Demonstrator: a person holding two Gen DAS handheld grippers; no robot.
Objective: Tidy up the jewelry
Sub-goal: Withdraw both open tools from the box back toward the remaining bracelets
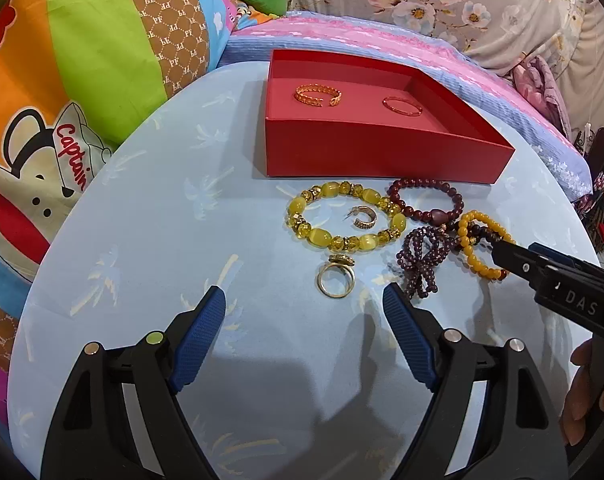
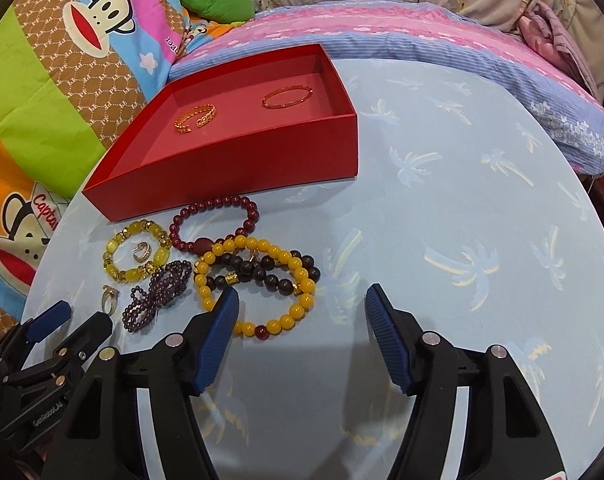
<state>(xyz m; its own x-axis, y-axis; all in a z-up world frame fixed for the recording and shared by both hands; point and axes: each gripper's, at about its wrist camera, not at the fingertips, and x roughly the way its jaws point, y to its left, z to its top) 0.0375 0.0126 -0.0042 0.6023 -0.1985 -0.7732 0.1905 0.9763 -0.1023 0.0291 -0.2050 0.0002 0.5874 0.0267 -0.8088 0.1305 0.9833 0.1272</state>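
A red box point(image 1: 381, 152) point(image 2: 238, 168) holds a gold cuff point(image 1: 317, 95) point(image 2: 196, 117) and a thin bangle point(image 1: 401, 105) point(image 2: 288, 95). In front of it lie a yellow cat-eye bracelet point(image 1: 343, 216) point(image 2: 138, 250) around an earring point(image 1: 361, 217) point(image 2: 141, 252), a dark red bead bracelet point(image 1: 425, 202) point(image 2: 216, 220), a purple bead bundle point(image 1: 423, 262) point(image 2: 158, 294), an amber bead bracelet point(image 1: 481, 246) point(image 2: 262, 284), a dark bead bracelet point(image 2: 270, 272) and a gold ring point(image 1: 335, 278) point(image 2: 110, 300). My left gripper point(image 1: 303, 300) point(image 2: 78, 312) is open just before the ring. My right gripper point(image 2: 302, 296) is open beside the amber bracelet.
The jewelry lies on a round table with a light blue palm-print cloth point(image 1: 162, 240) point(image 2: 461, 220). A colourful cartoon quilt point(image 1: 82, 60) point(image 2: 62, 80) and a pink-and-blue striped bed point(image 1: 381, 40) point(image 2: 421, 28) surround its far side.
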